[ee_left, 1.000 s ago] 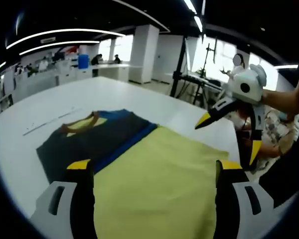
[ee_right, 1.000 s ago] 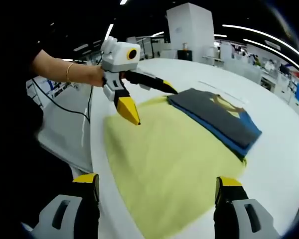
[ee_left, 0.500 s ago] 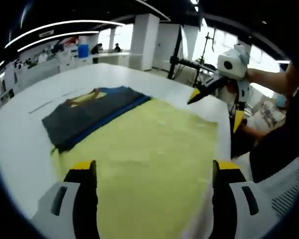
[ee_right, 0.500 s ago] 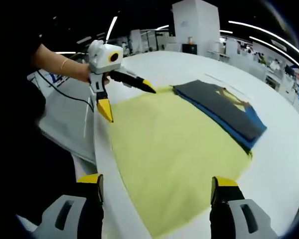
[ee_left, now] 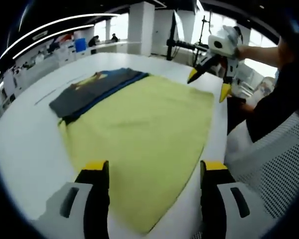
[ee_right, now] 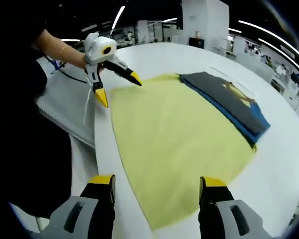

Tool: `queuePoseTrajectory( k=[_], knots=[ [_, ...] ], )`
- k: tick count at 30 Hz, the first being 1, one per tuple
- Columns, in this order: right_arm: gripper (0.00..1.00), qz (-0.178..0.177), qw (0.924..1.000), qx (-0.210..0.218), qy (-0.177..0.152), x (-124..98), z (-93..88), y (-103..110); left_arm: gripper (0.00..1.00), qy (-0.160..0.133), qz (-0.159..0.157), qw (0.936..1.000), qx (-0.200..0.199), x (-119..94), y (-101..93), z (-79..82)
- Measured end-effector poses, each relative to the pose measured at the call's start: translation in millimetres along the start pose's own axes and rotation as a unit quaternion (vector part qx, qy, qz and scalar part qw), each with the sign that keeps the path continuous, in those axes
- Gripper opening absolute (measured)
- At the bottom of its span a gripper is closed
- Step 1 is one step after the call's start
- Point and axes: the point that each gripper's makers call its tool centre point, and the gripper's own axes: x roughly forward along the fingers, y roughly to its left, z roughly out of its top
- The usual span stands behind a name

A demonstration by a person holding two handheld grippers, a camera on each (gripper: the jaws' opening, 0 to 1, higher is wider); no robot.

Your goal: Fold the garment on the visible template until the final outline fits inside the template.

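On the white table, folded garment overlaps yellow template; both hand-held grippers gape, empty.

you have a pale yellow template sheet on a white table. the folded garment is dark grey with a blue band along its edge and a yellow-orange patch at the collar. your left gripper and right gripper both show yellow jaw tips on black jaws, with grey-white bodies.

Folded garment on yellow template
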Motion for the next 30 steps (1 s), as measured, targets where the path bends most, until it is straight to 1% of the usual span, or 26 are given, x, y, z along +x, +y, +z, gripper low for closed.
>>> queuePoseTrajectory(
  k=[4, 7, 10, 13, 17, 18, 21, 25, 26, 28, 30],
  knots=[
    [0.59, 0.0, 0.9999, -0.009, 0.011, 1.6, -6.3, 1.1, 0.62, 0.01, 0.0, 0.9999, 0.001, -4.0, -0.3, -8.3],
    [0.56, -0.001, 0.9998, -0.012, 0.014, 1.6, -8.1, 0.8, 0.59, 0.025, -0.002, 0.9995, 0.019, -6.5, -2.4, -16.3],
    [0.52, 0.001, 0.9994, -0.025, 0.023, 2.3, -12.4, 2.2, 0.53, 0.034, -0.007, 0.9991, 0.025, -7.7, -4.0, -21.1],
    [0.47, 0.003, 0.9991, -0.032, 0.029, 4.0, -15.7, 3.1, 0.51, 0.042, -0.005, 0.9981, 0.044, -7.8, -4.7, -25.7],
    [0.4, 0.007, 0.998, -0.045, 0.044, 6.0, -22.2, 6.5, 0.45, 0.054, 0.004, 0.9965, 0.064, -8.0, -3.0, -30.5],
    [0.39, 0.006, 0.9978, -0.047, 0.045, 6.4, -23.0, 6.5, 0.44, 0.048, 0.008, 0.9969, 0.062, -7.9, -2.3, -28.8],
    [0.39, 0.007, 0.9976, -0.051, 0.046, 6.8, -24.1, 6.9, 0.43, 0.049, 0.01, 0.9965, 0.066, -8.8, -1.6, -30.4],
    [0.37, 0.0, 0.9968, -0.055, 0.058, 9.0, -30.6, 2.8, 0.36, 0.053, 0.009, 0.9963, 0.067, -9.8, -0.9, -30.9],
    [0.35, -0.004, 0.9965, -0.061, 0.057, 9.0, -30.8, 1.3, 0.35, 0.054, 0.007, 0.9962, 0.068, -9.6, -0.9, -30.8],
    [0.34, -0.003, 0.9969, -0.057, 0.055, 8.8, -29.8, 2.0, 0.32, 0.053, 0.006, 0.9961, 0.071, -10.0, -1.2, -30.4],
    [0.33, -0.004, 0.9967, -0.06, 0.054, 8.9, -29.3, 1.2, 0.29, 0.052, 0.005, 0.9967, 0.062, -9.5, -2.9, -30.6]
  ],
)
